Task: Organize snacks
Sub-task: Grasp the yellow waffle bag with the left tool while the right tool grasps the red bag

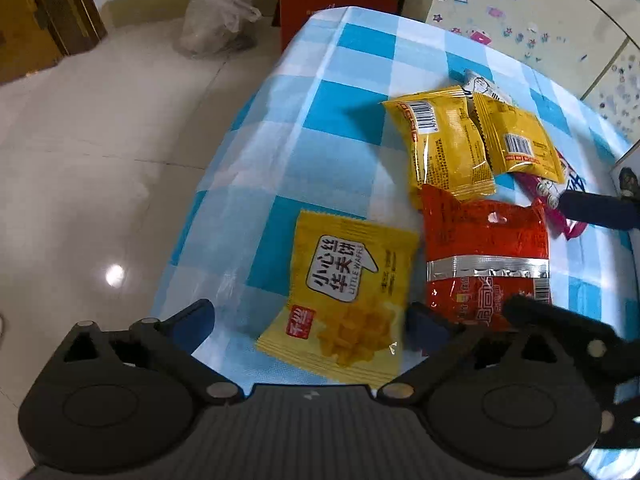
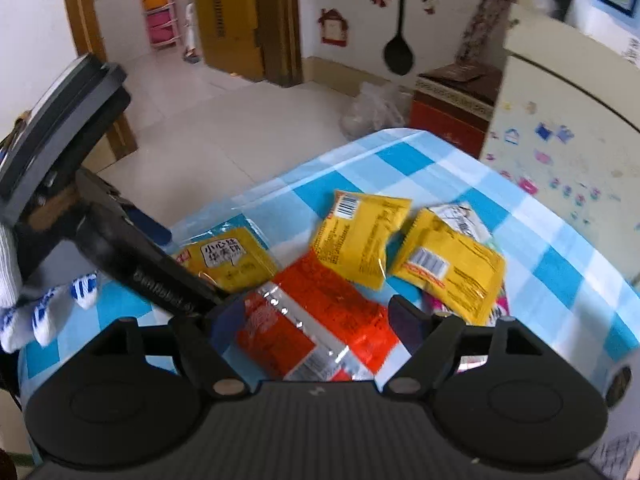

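Left tool [image 1: 310, 320] released, waffle pkt [image 1: 352, 292] btwn fingers; right tool [image 2: 308, 316] released over red pkt [image 2: 320, 320].

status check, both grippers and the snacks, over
Left gripper open over face-up waffle packet. Right gripper open above red packet, nothing held. Two yellow packets overlap beyond.

both grippers are black plastic with ribbed bodies, round silver pivot screws and dark blue finger pads [image 1: 200, 316]; a white glove [image 2: 24, 312] has blue markings.
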Motion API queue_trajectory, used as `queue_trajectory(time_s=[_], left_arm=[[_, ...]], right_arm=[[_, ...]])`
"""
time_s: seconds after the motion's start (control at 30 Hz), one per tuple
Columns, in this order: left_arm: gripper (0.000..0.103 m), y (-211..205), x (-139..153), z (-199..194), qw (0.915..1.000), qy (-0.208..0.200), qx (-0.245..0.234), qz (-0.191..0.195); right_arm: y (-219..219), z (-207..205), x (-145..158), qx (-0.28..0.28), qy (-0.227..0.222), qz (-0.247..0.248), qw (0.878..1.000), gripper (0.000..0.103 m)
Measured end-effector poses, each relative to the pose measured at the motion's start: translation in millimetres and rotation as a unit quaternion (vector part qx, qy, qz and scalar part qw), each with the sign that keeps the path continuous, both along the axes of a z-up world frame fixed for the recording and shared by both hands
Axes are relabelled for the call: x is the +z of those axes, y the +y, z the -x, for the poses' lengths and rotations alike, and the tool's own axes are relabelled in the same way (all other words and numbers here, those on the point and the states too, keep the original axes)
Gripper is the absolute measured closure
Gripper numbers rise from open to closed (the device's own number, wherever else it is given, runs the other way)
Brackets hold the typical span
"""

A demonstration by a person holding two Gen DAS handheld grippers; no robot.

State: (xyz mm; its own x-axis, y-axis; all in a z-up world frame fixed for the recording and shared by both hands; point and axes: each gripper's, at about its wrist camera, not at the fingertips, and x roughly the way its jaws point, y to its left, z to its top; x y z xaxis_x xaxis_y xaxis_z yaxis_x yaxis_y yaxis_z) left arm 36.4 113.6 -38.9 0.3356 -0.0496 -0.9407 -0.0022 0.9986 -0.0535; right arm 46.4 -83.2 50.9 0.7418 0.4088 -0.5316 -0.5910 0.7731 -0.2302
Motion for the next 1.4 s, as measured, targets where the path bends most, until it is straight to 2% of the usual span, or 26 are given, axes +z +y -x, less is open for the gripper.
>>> queue_trajectory(time_s=[0.3, 0.4, 0.5, 0.63, 0.83, 0.97, 1.1, 1.2, 1.3, 1.4], left_arm=[[0.0, 3.9, -1.6, 0.3, 0.9999, -0.003, -0.011, 0.009], [0.0, 3.5, -1.6, 0.1, 0.9999, -0.004, -0.011, 0.008], [0.0, 2.5, -1.5, 0.2, 0.9999, -0.004, -0.01, 0.007], [0.0, 2.9, -1.8, 1.3, 0.9998, -0.009, -0.017, 0.006], [0.0, -2.9, -1.6, 1.0, 0.999, -0.023, -0.038, -0.001], [0.0, -5.7, -2.2, 0.7, 0.9985, -0.028, -0.046, -0.005], [0.0, -6.8, -2.4, 1.1, 0.9983, -0.032, -0.049, -0.007], [0.0, -9.7, -1.5, 1.5, 0.9979, -0.036, -0.053, -0.011], [0.004, -12.7, 1.2, 2.9, 0.9976, -0.04, -0.055, -0.014], [0.02, -18.1, 6.1, 5.7, 0.9961, -0.051, -0.072, -0.006]], right_arm=[[2.6, -22.9, -9.8, 0.04, 0.035, 0.026, 0.998, 0.021], [2.8, -13.7, -11.8, 0.057, 0.057, 0.046, 0.996, 0.019], [-2.8, -1.3, -13.2, 0.07, 0.076, 0.036, 0.994, 0.02], [-1.9, 7.8, -14.3, 0.067, 0.058, 0.039, 0.995, 0.019], [18.7, 17.2, -23.8, 0.075, 0.022, 0.1, 0.992, 0.008], [25.6, 9.3, -33.0, 0.059, 0.012, 0.116, 0.991, 0.008], [23.2, 7.4, -32.9, 0.049, 0.016, 0.106, 0.993, 0.009], [21.4, 11.0, -31.3, 0.034, 0.02, 0.106, 0.994, 0.019], [12.6, 15.9, -29.5, 0.006, 0.035, 0.082, 0.996, 0.022], [2.0, 25.2, -29.2, -0.027, 0.044, 0.055, 0.997, 0.025]])
